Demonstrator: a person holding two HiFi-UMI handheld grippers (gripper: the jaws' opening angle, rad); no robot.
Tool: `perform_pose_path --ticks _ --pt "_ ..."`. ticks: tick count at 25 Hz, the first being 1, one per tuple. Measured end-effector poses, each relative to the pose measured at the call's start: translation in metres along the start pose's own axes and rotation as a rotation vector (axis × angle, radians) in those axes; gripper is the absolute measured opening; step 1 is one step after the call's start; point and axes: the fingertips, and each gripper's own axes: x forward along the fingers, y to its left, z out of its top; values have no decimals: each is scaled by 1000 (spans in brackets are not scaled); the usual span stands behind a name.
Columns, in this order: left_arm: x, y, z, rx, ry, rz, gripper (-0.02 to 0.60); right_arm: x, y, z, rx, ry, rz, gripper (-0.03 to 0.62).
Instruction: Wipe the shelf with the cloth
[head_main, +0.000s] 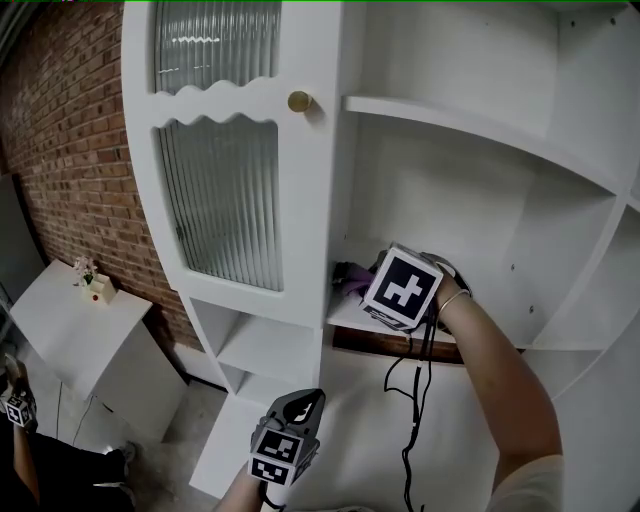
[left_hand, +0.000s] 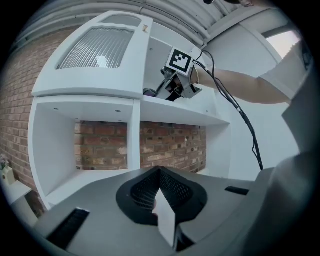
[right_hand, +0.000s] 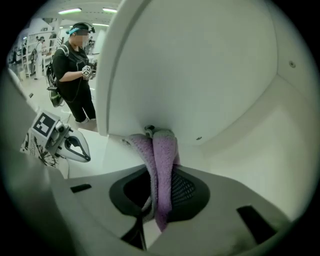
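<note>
Cloth (right_hand: 162, 160), purple, is clamped between the jaws of the right tool (right_hand: 159, 195) at the far left corner of the open shelf (head_main: 345, 312), beside the glass door (head_main: 225, 190). Step judged: wiping stroke in hand. Next move calls for a drag rightward along the board with steady contact. Left tool (left_hand: 162, 202) hangs low, jaws together, empty. Right gripper view shows the grip on the cloth; in head view the marker cube (head_main: 403, 286) covers it.

In the head view, the marker cube (head_main: 403, 287) of the right gripper (right_hand: 156, 133) hides that gripper's jaws and most of the cloth (head_main: 350, 278); a purple bit peeks out left of the cube. Far left of the cube, the small items (head_main: 92, 283) are too tiny to identify.
</note>
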Motion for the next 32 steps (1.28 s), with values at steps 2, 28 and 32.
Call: perform_pose_path --ticks 2,28,32 --pt "2 4 -3 -5 4 2 14 7 -9 2 7 -10 -40 69" --pt "40 24 -25 -31 41 -13 14 71 -110 3 173 -31 -186 69" --pt "35 26 -18 -22 27 5 14 63 -109 3 59 -35 -296 69"
